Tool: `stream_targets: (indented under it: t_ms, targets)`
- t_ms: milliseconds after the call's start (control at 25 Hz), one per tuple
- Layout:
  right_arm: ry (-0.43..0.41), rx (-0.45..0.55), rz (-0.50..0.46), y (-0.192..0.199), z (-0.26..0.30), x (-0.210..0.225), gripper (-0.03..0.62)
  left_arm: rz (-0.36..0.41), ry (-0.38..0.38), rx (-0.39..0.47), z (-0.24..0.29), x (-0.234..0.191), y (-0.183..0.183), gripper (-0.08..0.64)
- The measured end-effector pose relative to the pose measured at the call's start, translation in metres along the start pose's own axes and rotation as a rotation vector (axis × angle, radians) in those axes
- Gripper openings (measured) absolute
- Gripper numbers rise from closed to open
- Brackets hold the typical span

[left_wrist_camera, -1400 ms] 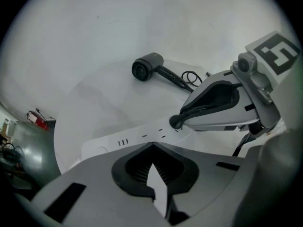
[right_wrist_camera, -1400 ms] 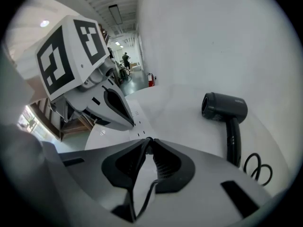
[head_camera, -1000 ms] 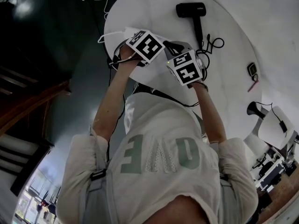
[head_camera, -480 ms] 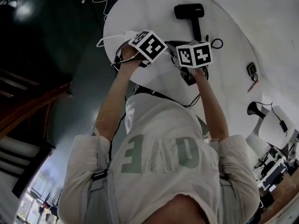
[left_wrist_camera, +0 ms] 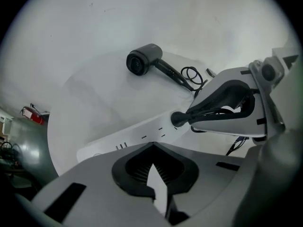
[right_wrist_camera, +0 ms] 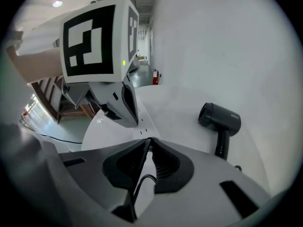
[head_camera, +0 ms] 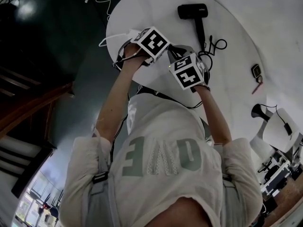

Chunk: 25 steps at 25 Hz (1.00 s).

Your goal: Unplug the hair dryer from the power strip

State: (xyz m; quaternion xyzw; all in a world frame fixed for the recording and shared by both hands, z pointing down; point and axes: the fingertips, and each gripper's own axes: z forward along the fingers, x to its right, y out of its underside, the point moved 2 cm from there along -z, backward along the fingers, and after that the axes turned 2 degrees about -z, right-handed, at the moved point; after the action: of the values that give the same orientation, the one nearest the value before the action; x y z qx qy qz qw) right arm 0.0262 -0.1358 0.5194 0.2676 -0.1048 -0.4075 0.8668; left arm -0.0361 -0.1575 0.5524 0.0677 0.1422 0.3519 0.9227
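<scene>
While the plug [left_wrist_camera: 178, 119] sits at the far end of the power strip [left_wrist_camera: 104, 150], we log the unplugging as not yet clearly done: we cannot tell whether its prongs are free.

Right hand-held gripper [right_wrist_camera: 148, 142]: jaws narrow, clamped on the black plug, and they have just closed a little further. A thin black cord [right_wrist_camera: 142, 174] runs back between the pads.

Left hand-held gripper [left_wrist_camera: 152, 148]: jaws drawn together and holding nothing. The tips point down onto the strip just beside the sockets, and we read this as bracing it.

The hair dryer [head_camera: 192, 11] lies on its side at the far part of the table [head_camera: 151, 8], well apart from both grippers. Its cord is looped loosely between it and the strip.

Risks from here, as we judge them:
- The plug is small and rounded, so the pads may slide off it onto the cord, and the pull would then strain the cord.
- The left tips merely press on a smooth casing. If they skid, the strip lifts or slides with the plug.
- A slanted pull could bind or bend the prongs.
- A sudden release may jerk the cord and drag the dryer.
</scene>
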Motion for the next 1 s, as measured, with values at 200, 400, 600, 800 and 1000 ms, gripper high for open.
stream_targets:
  t_ms: [200, 400, 600, 800, 1000]
  targets:
    - [0.020, -0.022, -0.101, 0.004, -0.004, -0.006, 0.049, -0.023, 0.057, -0.038, 0.001, 0.003, 0.003, 0.011]
    - [-0.069, 0.120, -0.188, -0.038, -0.039, -0.041, 0.049, -0.012, 0.042, 0.065, 0.007, -0.008, -0.028, 0.011]
    - [-0.047, 0.146, -0.019, -0.017, -0.054, -0.012, 0.049, -0.075, 0.080, 0.064, 0.002, -0.004, -0.019, 0.011]
    - [-0.035, 0.181, -0.008, -0.021, -0.060, -0.009, 0.051, -0.038, 0.067, 0.009, 0.004, -0.003, -0.019, 0.011]
    - [-0.036, 0.174, -0.014, -0.021, -0.060, -0.010, 0.051, -0.068, 0.094, 0.032, 0.003, -0.004, -0.018, 0.011]
